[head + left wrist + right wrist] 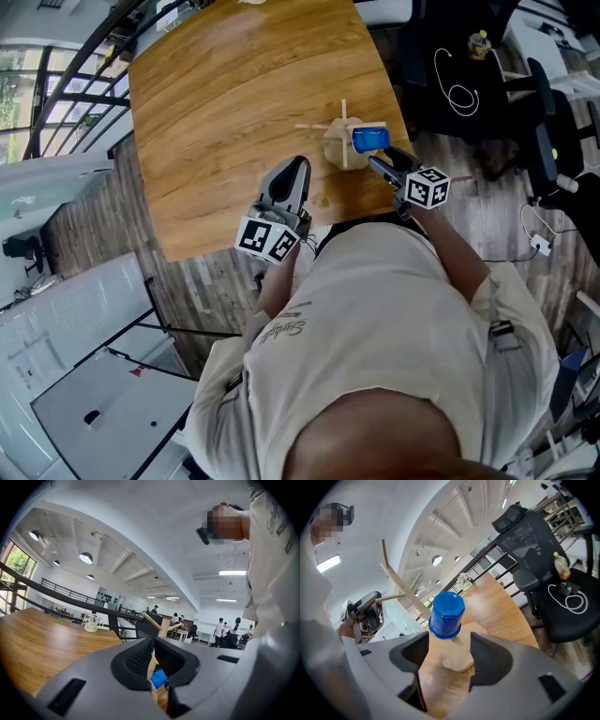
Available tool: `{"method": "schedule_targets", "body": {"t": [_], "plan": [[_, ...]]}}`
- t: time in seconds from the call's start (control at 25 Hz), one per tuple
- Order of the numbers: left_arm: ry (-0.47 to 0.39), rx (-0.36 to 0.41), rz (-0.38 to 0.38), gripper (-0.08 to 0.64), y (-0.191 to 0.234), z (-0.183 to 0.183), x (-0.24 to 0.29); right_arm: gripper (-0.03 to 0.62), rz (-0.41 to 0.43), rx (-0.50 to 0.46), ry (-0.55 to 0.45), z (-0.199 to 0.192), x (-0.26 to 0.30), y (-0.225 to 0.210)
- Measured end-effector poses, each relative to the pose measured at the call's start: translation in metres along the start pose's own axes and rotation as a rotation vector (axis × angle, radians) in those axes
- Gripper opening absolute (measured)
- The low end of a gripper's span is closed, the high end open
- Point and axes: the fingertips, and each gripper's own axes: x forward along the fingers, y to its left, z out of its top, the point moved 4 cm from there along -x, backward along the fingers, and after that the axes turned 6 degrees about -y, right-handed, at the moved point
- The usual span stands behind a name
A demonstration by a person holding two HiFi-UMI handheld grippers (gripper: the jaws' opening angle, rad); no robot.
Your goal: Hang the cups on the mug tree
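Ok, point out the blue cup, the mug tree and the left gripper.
Blue cup [446, 611]: right gripper view, on its side wall.
Mug tree [457, 658]: right gripper view, on its wooden base.
Left gripper [297, 167]: head view, at the tips of its jaws.

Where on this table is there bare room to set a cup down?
Bare wood runs across the table left of and beyond the mug tree, toward the far edge. It is crowded at the near right corner: the blue cup hangs there, the open right gripper close beside it, the left gripper alongside.
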Motion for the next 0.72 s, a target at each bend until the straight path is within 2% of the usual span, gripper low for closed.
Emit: {"method": "schedule_targets", "body": {"t": [0.16,0.6,0.72], "plan": [[-0.015,-0.004,-0.032,0.028,-0.006,-0.002,0.004,0.246,0.003,-0.086,-0.005,0.008,-0.018,0.012],[-0.044,0.002,-0.083,0.029,-0.021,-0.003,0.006,0.004,0.016,-0.379,-0.102,0.069,-0.052,0.053],[-0.051,0.006,-0.082,0.029,-0.022,-0.002,0.005,-0.008,0.014,-0.426,-0.115,0.08,-0.059,0.062]]}}
